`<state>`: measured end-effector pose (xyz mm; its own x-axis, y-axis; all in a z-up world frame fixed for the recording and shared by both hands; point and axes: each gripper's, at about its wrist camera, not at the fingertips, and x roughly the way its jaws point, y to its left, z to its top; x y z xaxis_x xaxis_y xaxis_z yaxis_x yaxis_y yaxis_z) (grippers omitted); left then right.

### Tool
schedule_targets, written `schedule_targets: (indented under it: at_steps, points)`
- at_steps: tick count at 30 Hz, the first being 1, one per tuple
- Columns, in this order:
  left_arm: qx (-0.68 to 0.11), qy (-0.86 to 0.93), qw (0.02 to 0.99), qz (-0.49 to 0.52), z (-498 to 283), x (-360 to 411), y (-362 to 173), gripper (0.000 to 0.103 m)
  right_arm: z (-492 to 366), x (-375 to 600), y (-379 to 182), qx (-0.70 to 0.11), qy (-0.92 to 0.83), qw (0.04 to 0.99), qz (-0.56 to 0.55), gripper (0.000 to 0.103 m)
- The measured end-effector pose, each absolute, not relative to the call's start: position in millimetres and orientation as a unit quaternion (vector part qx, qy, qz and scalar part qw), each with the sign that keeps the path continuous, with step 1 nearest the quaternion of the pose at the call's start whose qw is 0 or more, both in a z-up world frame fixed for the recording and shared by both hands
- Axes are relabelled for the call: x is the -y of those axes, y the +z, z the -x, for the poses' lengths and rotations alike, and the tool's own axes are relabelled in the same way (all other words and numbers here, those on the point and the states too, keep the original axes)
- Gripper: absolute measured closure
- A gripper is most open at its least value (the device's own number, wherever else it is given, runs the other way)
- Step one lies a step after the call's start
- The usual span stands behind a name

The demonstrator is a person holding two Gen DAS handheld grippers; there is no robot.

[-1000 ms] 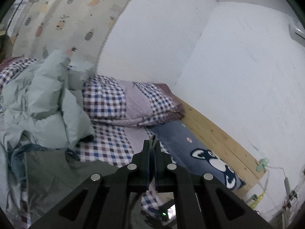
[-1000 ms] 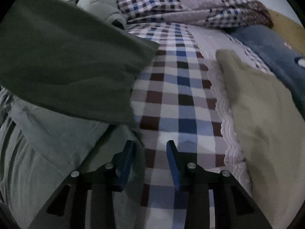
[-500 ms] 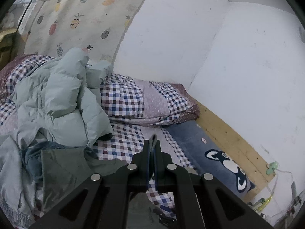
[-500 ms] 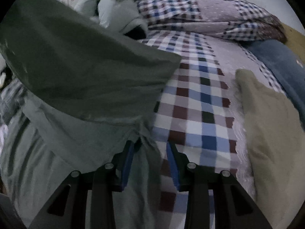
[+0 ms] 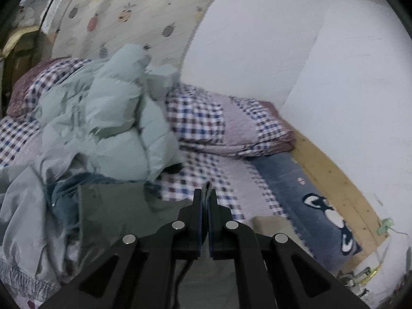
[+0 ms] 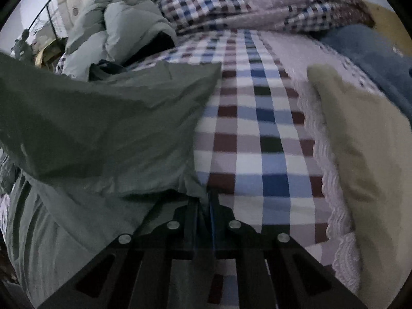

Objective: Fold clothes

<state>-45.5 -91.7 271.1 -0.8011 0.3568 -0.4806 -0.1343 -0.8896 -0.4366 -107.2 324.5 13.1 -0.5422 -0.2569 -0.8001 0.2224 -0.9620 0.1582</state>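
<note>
Right hand-held gripper (image 6: 205,200) newly closed over checked bedsheet (image 6: 260,139)

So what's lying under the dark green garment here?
Under the dark green garment, a paler grey-green layer shows at its lower edge, with the checked bedsheet beside it. Whatever lies beneath its middle is covered.

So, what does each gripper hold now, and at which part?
Both hold the dark green cloth garment. The left gripper is shut on a thin edge of it; the right gripper pinches a bunched edge near the checked bedsheet.
</note>
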Motion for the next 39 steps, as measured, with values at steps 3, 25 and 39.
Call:
schedule_targets:
  at_steps: [3,25,39]
  points:
    - [0.187,0.928,0.116,0.301,50.8,102.8,249.4,0.101,109.2,-327.6,10.8,0.026,-0.876,0.138,-0.460,0.097]
    - [0.201,0.906,0.074,0.365,72.1,176.1,141.8,0.101,163.2,-327.3,60.6,0.119,-0.871,0.160,-0.449,0.050]
    - [0.209,0.898,0.081,0.378,87.1,195.1,109.4,0.101,291.1,-320.0,21.6,0.161,-0.864,0.134,-0.457,0.050]
